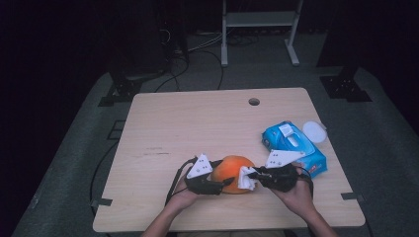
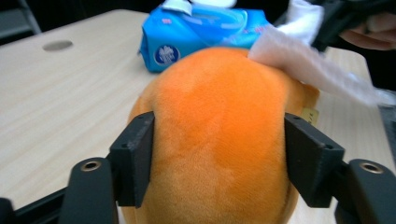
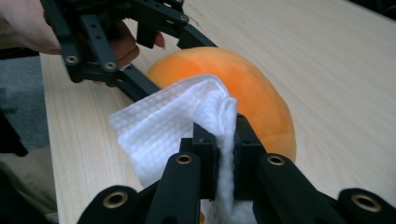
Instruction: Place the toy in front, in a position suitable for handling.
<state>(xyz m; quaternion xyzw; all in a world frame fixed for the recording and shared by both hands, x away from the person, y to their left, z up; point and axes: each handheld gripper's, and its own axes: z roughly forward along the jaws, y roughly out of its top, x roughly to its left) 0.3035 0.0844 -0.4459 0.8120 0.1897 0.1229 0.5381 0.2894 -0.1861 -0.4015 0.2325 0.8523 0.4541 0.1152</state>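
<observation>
High view: orange plush (image 1: 232, 170) lower centre of table (image 1: 197, 118), L gripper (image 1: 213, 185) + R gripper (image 1: 253, 174) on it.
L gripper view: jaws clamp plush sides.
R gripper view: jaws pinch white wipe (image 3: 177, 126) against plush top. Judgement: wiping underway, not done.

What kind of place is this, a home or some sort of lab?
Probably a lab or recording room, not a home. A bare wooden table stands on grey carpet in a dark room, with cables trailing over the floor and black stand feet around it. Both grippers work on an orange plush with a wipe.
</observation>
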